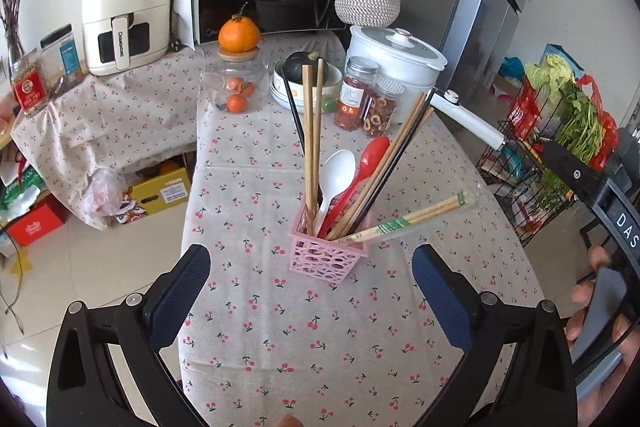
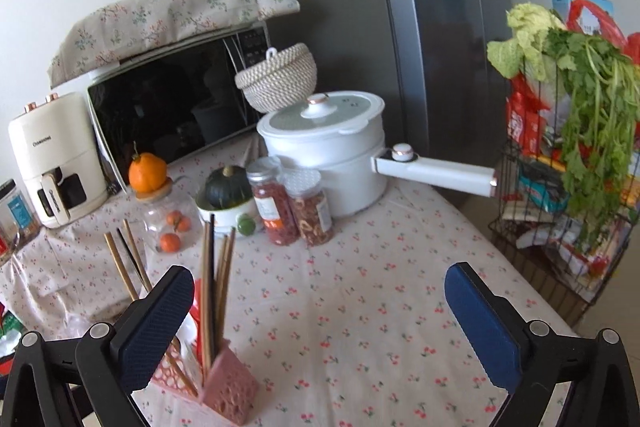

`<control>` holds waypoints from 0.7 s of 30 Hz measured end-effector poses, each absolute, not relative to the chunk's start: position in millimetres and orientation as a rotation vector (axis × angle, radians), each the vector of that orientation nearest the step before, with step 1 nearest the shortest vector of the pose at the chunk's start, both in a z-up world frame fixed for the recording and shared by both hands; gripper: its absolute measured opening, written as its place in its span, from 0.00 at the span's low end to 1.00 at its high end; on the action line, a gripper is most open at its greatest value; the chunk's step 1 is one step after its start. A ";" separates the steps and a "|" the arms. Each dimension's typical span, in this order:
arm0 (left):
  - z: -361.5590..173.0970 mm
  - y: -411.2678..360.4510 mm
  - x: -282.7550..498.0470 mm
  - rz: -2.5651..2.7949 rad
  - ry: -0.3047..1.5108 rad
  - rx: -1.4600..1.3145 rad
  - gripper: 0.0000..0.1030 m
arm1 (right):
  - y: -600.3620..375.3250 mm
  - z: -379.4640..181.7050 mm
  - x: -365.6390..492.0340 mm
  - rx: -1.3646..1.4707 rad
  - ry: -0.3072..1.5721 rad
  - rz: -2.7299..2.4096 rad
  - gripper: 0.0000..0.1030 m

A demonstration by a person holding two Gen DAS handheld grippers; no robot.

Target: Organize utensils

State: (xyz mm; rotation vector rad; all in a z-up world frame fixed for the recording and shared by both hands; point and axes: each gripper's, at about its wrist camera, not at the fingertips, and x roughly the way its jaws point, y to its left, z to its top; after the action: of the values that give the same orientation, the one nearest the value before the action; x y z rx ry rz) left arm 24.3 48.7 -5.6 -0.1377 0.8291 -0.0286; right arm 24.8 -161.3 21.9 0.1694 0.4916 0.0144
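While both tools tilt down over the cherry-print tablecloth (image 1: 320,327), the left gripper (image 1: 310,291) hangs with its ribbed blue pads wide apart and empty, the pink basket (image 1: 326,255) just beyond them. The right gripper (image 2: 320,323) is likewise spread wide, gripping nothing, the basket beside its left pad. That small perforated plastic basket stands upright near the table's near-centre, bristling with slim wooden chopsticks (image 1: 312,143), a glossy red spoon (image 1: 370,157), a white spoon (image 1: 338,171) and paper-banded chopsticks (image 1: 416,219) leaning out to the right.
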 end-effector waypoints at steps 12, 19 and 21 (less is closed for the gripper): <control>-0.3 3.3 -21.6 0.001 0.749 -0.004 1.00 | -192.9 11.7 -23.1 0.034 0.562 -0.021 1.00; 1.0 -6.5 -26.1 -0.001 0.735 0.003 1.00 | -193.6 8.6 -29.0 0.003 0.577 -0.008 1.00; 1.8 -7.5 -24.7 0.006 0.731 0.002 1.00 | -193.0 7.8 -28.2 -0.006 0.583 -0.010 1.00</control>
State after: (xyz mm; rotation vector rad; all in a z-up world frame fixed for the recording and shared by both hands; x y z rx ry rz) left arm -24.7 -7.5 1.8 0.0017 0.7311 0.0057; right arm -28.2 -193.0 7.8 -0.0056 0.5826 -0.0096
